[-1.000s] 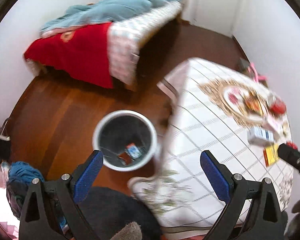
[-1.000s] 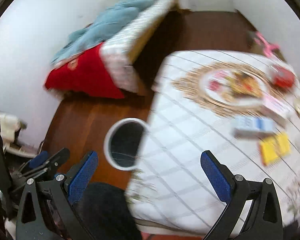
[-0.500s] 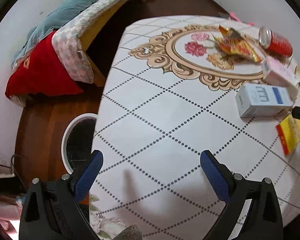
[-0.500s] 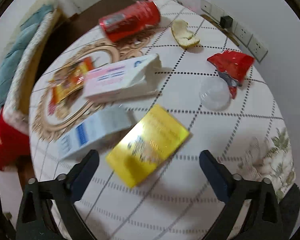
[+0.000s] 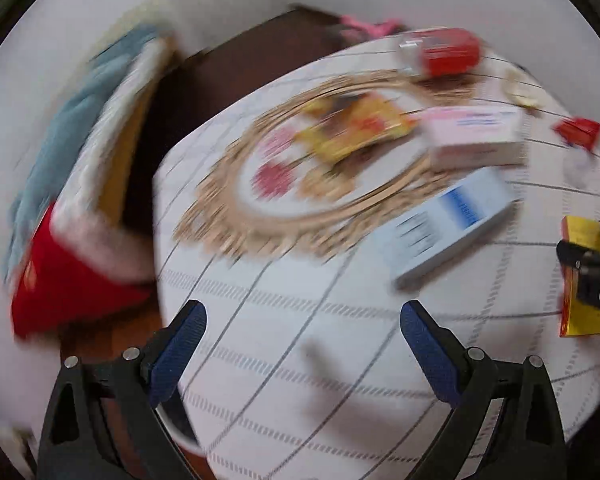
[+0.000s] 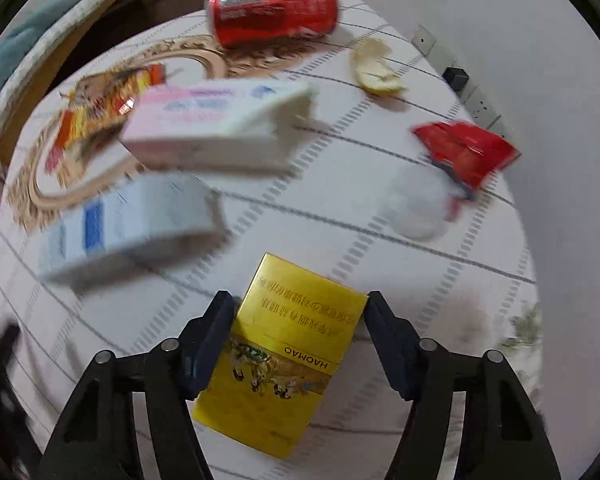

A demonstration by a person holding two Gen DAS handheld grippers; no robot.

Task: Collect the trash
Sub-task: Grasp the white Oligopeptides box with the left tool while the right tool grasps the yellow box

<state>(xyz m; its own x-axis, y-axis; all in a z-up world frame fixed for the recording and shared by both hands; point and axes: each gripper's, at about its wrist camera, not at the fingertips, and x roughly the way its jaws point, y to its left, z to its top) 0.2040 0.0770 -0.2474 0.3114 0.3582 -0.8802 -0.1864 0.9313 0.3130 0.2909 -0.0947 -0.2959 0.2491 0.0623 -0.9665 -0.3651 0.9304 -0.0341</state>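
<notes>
A yellow box [image 6: 284, 356] lies flat on the white-clothed table [image 6: 340, 240]. My right gripper [image 6: 300, 320] straddles it, one finger at each side edge; whether the pads press it I cannot tell. The box also shows at the right edge of the left wrist view [image 5: 582, 280], with the right gripper over it. Beyond lie a white-and-blue box [image 6: 132, 224], a pink-and-white box [image 6: 216, 128], a red can [image 6: 272, 12], a red wrapper [image 6: 464, 152], a peel [image 6: 374, 68] and an orange wrapper [image 6: 100, 108]. My left gripper [image 5: 300, 344] is open and empty above the table's near part.
A clear plastic lid [image 6: 416, 208] lies by the red wrapper. A bed with red and blue covers [image 5: 60, 200] stands left of the table across dark wood floor [image 5: 228, 60]. Wall sockets [image 6: 476, 96] sit behind the table. The view is motion-blurred.
Both grippers have swung from the floor bin up over the table. My right gripper has dropped down onto the yellow box and its fingers have narrowed around it. My left gripper stays open.
</notes>
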